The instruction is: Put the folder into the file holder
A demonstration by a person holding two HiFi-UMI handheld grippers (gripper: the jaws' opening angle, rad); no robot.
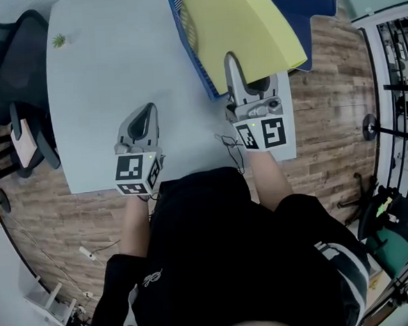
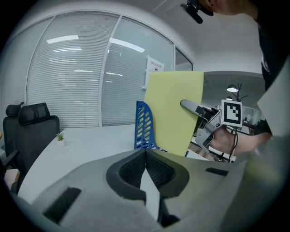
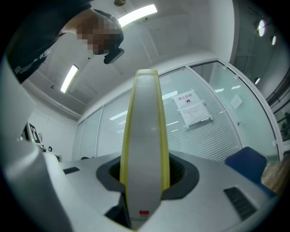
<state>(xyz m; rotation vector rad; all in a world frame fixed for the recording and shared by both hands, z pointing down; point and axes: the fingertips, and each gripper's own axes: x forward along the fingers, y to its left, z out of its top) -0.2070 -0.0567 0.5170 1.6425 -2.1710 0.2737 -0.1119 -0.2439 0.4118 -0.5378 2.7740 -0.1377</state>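
Folder (image 1: pixel 240 31) not in yet: yellow, pinched at its lower end by the right gripper (image 1: pixel 244 86), jaws partly spread and clamped on its thick edge. In the head view it sits at 12–1 o'clock, tilted, hanging over the blue holder (image 2: pixel 144 127). The holder stands on the far side of the table (image 1: pixel 101 82). From the left gripper view the folder looks just beside or behind the holder wall; can't tell if its bottom edge has entered the slot.

Left gripper (image 1: pixel 145 117) at 9 o'clock of the right one, jaws together, nothing in them, low over bare table.

Done, by my read: folder picked up and carried to the holder. Left: line up, lower into the slot, let go.

Writing:
- small red label (image 3: pixel 143 212) low on the folder spine, too small to read
- paper notice (image 3: pixel 192 108) on the glass wall, print illegible
- black-and-white square markers (image 1: pixel 266 133) on the gripper cubes

No brand seen.
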